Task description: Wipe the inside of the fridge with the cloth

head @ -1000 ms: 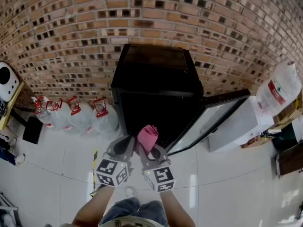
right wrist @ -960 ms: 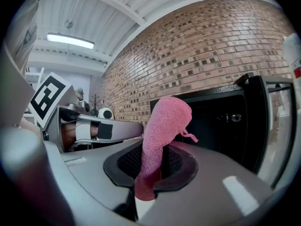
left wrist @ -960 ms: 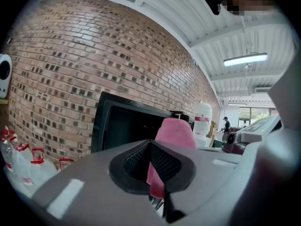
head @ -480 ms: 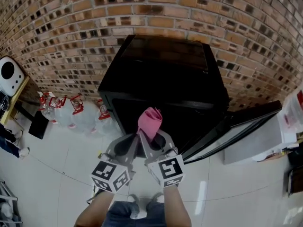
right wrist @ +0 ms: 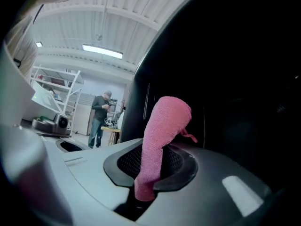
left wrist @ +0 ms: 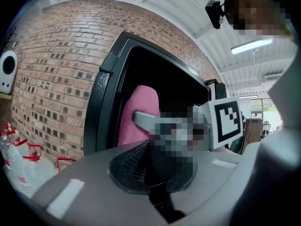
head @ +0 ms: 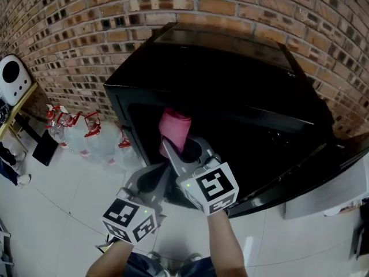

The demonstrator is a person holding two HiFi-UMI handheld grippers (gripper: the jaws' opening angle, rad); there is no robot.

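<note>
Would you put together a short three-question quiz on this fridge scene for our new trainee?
1. Multiple choice: what is the right gripper shut on? A a sponge; B a pink cloth; C nothing.
2. True or false: the left gripper is shut with nothing between its jaws.
3. Short answer: in the head view, what stands on the floor to the left of the open fridge?
Key: 1 B. 2 True. 3 Water bottles with red tops.

The fridge [head: 230, 62] shows nothing inside (its interior is too dark).
</note>
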